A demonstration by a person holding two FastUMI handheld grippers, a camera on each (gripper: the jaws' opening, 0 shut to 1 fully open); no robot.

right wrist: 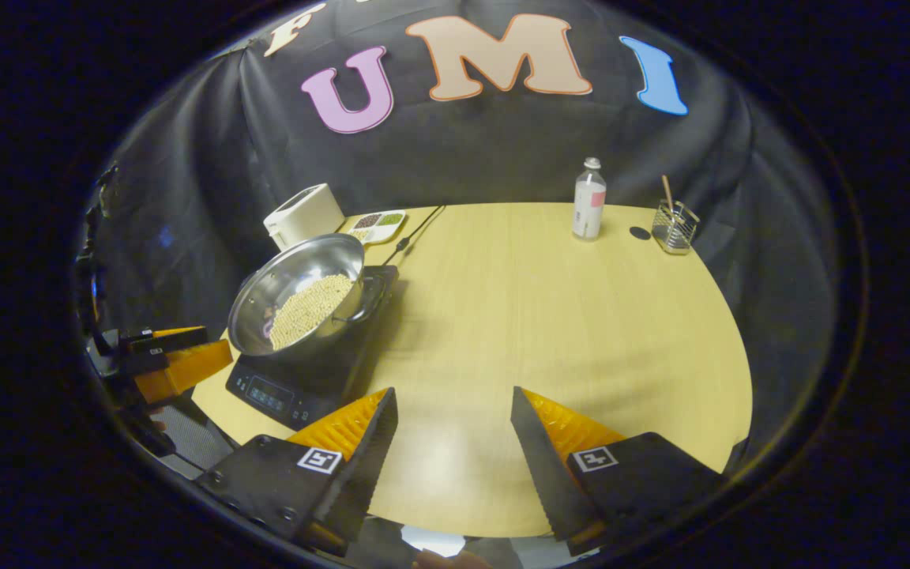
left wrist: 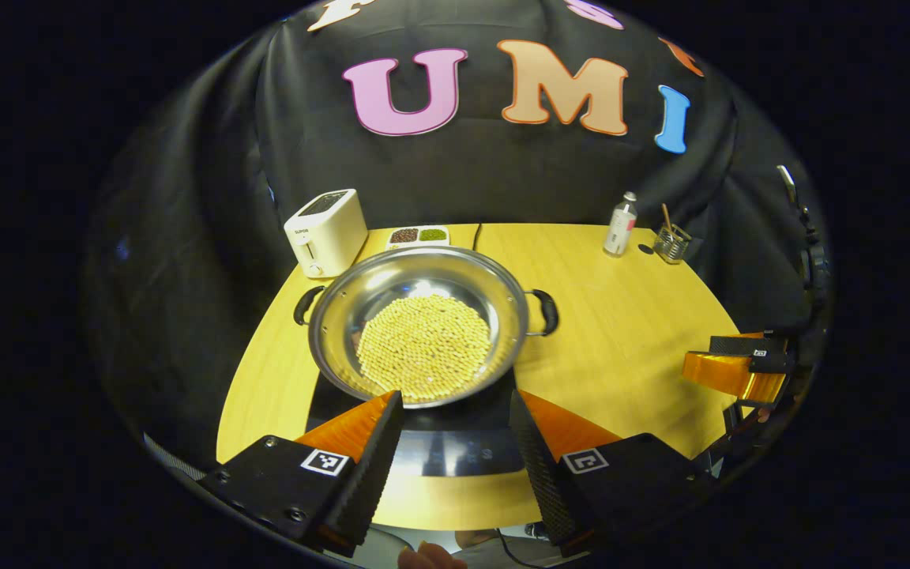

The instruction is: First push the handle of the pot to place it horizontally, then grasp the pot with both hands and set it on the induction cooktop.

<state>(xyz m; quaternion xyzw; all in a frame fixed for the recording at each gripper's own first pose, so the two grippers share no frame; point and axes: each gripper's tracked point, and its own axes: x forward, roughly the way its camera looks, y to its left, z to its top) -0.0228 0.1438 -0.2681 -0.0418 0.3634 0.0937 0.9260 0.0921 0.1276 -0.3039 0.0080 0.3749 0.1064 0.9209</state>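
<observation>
Wide shiny steel pot [left wrist: 419,324] with two black side handles, part-filled with pale yellow beans [left wrist: 426,344], sits on black glass induction cooktop [left wrist: 455,450] near left end of round light-wood table [left wrist: 621,316]. Handles lie level, one to each side of pot as seen in left gripper view. In right gripper view same pot [right wrist: 297,300] rests on cooktop [right wrist: 305,379], control panel facing table edge.

Left gripper [left wrist: 455,431]: jaws spread wide, nothing between them, tips just short of pot's near rim and above cooktop front. No contact with pot.

Right gripper [right wrist: 453,427]: jaws likewise wide apart, holding nothing, poised over bare tabletop well to the side of cooktop. Seen also in left gripper view at right edge of table [left wrist: 739,367], apart from pot. Left gripper seen in right gripper view at far left [right wrist: 171,359], just beside cooktop.

At back of table: white two-slot toaster [left wrist: 325,231], small white divided dish of dark and green grains [left wrist: 419,235], clear plastic bottle with pale label [left wrist: 620,225], wire mesh holder with wooden stick [left wrist: 671,241]. Black power cord [right wrist: 415,229] runs from cooktop toward back edge.
</observation>
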